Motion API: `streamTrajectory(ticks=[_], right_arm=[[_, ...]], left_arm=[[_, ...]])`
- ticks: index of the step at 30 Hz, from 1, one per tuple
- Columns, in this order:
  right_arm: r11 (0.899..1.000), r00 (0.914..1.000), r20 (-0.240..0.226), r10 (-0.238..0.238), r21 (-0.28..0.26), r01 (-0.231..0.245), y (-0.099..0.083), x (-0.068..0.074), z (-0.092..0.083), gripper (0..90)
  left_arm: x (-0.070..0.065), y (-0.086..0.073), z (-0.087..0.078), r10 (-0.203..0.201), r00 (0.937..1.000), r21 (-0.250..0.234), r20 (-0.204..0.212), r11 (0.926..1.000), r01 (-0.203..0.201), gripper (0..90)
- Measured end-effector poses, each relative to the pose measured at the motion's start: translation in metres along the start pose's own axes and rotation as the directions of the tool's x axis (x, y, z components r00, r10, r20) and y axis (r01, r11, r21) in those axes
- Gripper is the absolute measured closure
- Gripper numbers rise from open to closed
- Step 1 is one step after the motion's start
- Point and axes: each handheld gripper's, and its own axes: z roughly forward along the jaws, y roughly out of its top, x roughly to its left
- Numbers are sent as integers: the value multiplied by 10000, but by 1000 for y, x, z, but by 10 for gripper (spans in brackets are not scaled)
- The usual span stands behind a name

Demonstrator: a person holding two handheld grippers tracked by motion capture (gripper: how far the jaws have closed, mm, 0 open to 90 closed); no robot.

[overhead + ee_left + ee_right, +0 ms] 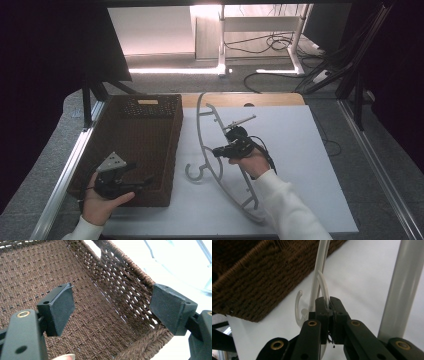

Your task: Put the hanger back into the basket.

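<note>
Right gripper (pixel 223 150), centre of the high view, is clamped on the hanger (pixel 212 134), jaws pinched tight on one thin white bar. In the right gripper view (pixel 329 305) the bar runs up from between the pads, with the hook (pixel 298 307) curling at lower left beside the basket (pixel 249 285).

The hanger is white and curved, tilted up off the counter (pixel 300 150). It sits centre frame in the high view, just right of the basket (pixel 145 107); its hook (pixel 194 172) is low near the counter and its far end reaches toward the top edge.

Left gripper (pixel 131 182), lower left of the high view, is open and holds nothing. It hangs over the basket's near end; in the left gripper view its pads (pixel 63 307) stand wide apart above the woven floor (pixel 95 322).

Risks, judged from here:
- The grip is on one narrow bar, well off the hanger's middle. The long frame could pivot or slip round in the pads under its own weight.
- The hook sits low near the basket wall. Swinging left could catch it on the weave or the rim and drag the basket.
- The hanger looks longer than the basket is wide. Dropped crosswise, it would likely bridge the rim or tip out.
- The left gripper hangs inside the basket, so the incoming hanger could hit it.
- The lower end, at bottom centre, looks close to the counter and could scrape on the move.
</note>
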Motion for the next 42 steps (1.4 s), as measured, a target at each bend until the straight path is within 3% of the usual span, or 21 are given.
streamTrajectory(ticks=[9,11,15,16,17,18,21,29,31,32,37,42], right_arm=[[9899,9957,-642,674,-1206,-748,0,-12,-30,867],[9798,9914,-951,901,-1698,-1053,0,-16,-42,867],[9708,9899,-1066,935,-2110,-1144,-1,-18,-55,866],[9634,9897,-1097,923,-2415,-1167,-1,-18,-62,866],[9634,9897,-1097,923,-2415,-1167,-1,-18,-62,866],[9559,9881,-1220,932,-2667,-1231,-2,-19,-70,866],[9477,9873,-1291,927,-2927,-1273,-3,-21,-79,866],[9362,9866,-1342,923,-3258,-1319,-9,-24,-90,866],[9337,9857,-1385,960,-3307,-1374,-11,-26,-92,866],[9337,9857,-1385,960,-3307,-1374,-11,-26,-92,866],[9291,9851,-1399,998,-3411,-1426,-15,-28,-96,866],[9238,9845,-1437,1008,-3539,-1462,-16,-29,-100,865]], left_arm=[[-2,3,0,28,10000,-38,76,10000,-27,198],[-4,5,1,57,9999,-50,136,10000,-56,198],[-10,11,3,216,9990,-121,379,9997,-211,203],[-12,13,4,256,9987,-148,446,9996,-250,206],[-14,15,5,302,9982,-159,526,9994,-294,206],[-19,19,7,373,9969,-185,695,9992,-361,209],[-24,23,9,420,9952,-221,889,9989,-402,216],[-51,44,30,606,9861,-16,1548,9981,-611,234],[-62,52,41,548,9804,219,1891,9980,-600,241],[-62,52,41,548,9804,219,1891,9980,-600,243],[-80,64,61,353,9683,560,2472,9971,-506,254],[-95,74,78,259,9616,600,2732,9972,-439,271]])
